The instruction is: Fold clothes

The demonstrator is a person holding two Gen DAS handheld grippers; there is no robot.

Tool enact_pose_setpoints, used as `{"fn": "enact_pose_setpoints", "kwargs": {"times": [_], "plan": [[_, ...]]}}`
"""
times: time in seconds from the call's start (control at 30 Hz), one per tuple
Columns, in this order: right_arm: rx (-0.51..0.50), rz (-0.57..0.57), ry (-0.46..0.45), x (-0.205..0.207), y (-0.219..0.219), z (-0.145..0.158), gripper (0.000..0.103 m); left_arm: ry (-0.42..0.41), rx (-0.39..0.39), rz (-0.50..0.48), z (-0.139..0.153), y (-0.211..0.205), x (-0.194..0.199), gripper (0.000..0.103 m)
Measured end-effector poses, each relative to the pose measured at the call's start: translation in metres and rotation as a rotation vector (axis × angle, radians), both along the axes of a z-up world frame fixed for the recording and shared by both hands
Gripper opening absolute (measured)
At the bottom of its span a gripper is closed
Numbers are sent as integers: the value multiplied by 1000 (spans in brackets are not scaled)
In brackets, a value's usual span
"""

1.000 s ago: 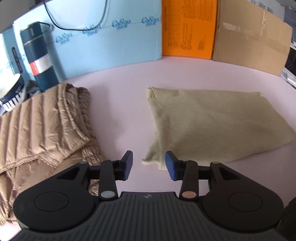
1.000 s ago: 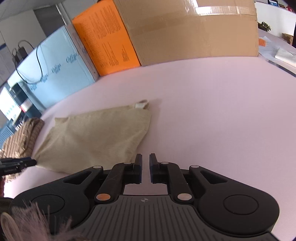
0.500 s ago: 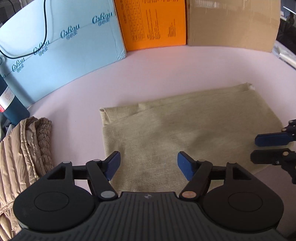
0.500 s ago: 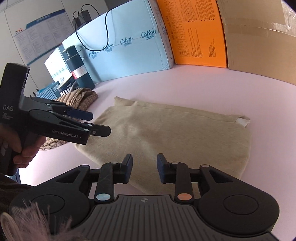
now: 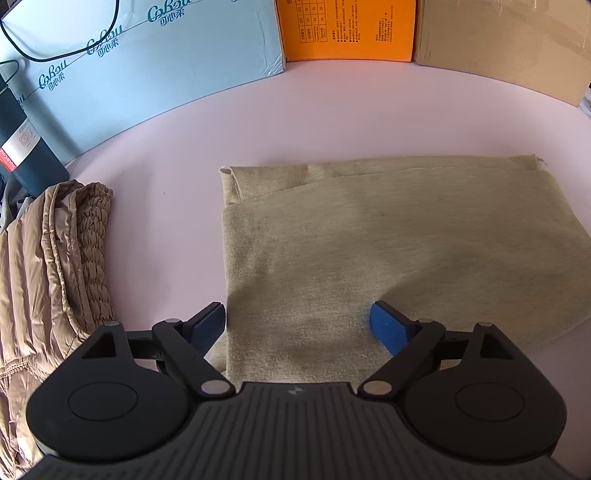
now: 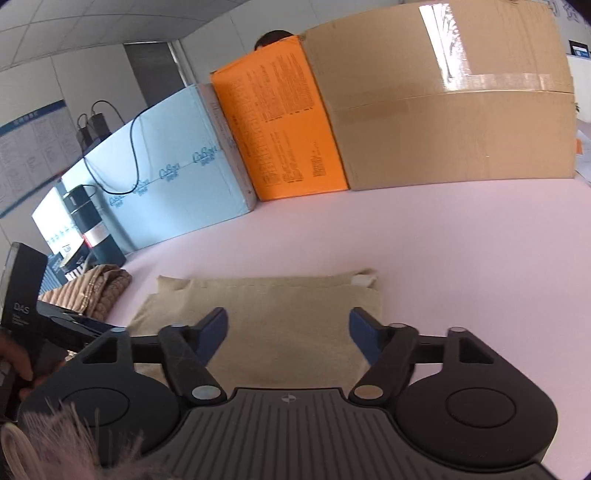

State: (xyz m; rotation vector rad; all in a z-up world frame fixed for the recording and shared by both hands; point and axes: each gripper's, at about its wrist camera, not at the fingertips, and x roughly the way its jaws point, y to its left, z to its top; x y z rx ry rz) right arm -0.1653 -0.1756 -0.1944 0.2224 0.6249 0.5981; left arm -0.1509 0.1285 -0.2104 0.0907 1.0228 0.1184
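Note:
A folded beige garment (image 5: 388, 251) lies flat on the pink table (image 5: 332, 110); it also shows in the right wrist view (image 6: 288, 317). My left gripper (image 5: 298, 326) is wide open over the garment's near left part, its jaws straddling the cloth without gripping. My right gripper (image 6: 288, 330) is wide open over the garment's near edge and holds nothing. The left gripper's body (image 6: 44, 325) shows at the left of the right wrist view, held by a hand.
A folded tan puffer jacket (image 5: 48, 266) lies left of the garment. A dark flask (image 5: 22, 147) stands behind it. A light blue box (image 5: 147, 62), an orange box (image 5: 347, 29) and a cardboard box (image 5: 509, 44) line the table's back.
Both grippers have opened wider and moved in over the beige garment. The left gripper came from the garment's left corner to above its near left part.

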Motion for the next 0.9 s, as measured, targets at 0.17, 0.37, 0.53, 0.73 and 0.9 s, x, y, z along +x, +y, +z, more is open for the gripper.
{"fn": "enact_pose_setpoints", "kwargs": {"times": [0.17,0.37,0.53,0.73,0.9], "plan": [[-73,84,89,7,27,-20,75,-8,-27,8,3,8,-1,84],[-47,-67,59,10,-2,-14,88,-108,-174,112,9,48,-9,84],[-5,-182,125,22,-31,-26,89,-118,-230,102,8,60,-5,84],[216,-151,216,33,-52,-48,95,-99,-240,-13,-4,50,5,84],[267,-13,216,51,-47,-53,103,-125,-213,-90,-9,42,17,84]]}}
